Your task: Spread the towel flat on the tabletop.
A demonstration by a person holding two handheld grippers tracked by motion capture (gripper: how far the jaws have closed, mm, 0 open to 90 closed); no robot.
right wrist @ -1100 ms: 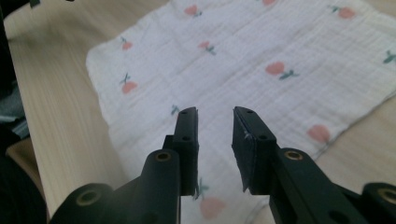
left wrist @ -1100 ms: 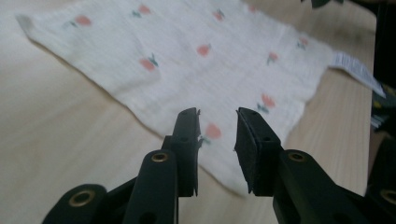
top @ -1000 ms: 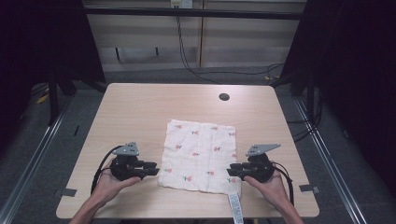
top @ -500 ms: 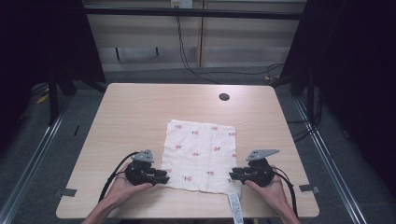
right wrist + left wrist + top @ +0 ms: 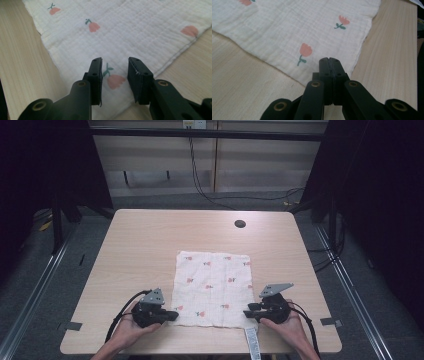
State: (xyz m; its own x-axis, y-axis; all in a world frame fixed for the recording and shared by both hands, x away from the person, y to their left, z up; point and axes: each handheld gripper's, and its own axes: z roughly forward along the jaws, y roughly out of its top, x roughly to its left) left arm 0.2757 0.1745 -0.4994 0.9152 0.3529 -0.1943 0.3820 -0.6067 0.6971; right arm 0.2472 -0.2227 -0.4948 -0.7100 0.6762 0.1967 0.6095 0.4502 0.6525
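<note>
A lab: bare test table [image 5: 150,250], loose cables [image 5: 200,175] (dark curtains [image 5: 380,195] around).

The left tool [image 5: 329,61] has just closed, its two black jaws pressed together over the near corner of the white cloth [image 5: 294,30]; whether cloth is pinched between them cannot be told. An orange tulip print sits just beyond the tips. The wooden table [image 5: 392,57] flanks the tool.

Light wooden table [image 5: 150,245], rounded corners, with a dark round hole [image 5: 240,224] near the far edge. Grey floor [image 5: 45,285] all around; metal rails at left and right. Pale panelled wall [image 5: 260,165] behind, crossed by hanging black cables [image 5: 200,175]. Dark curtains at both sides.
</note>
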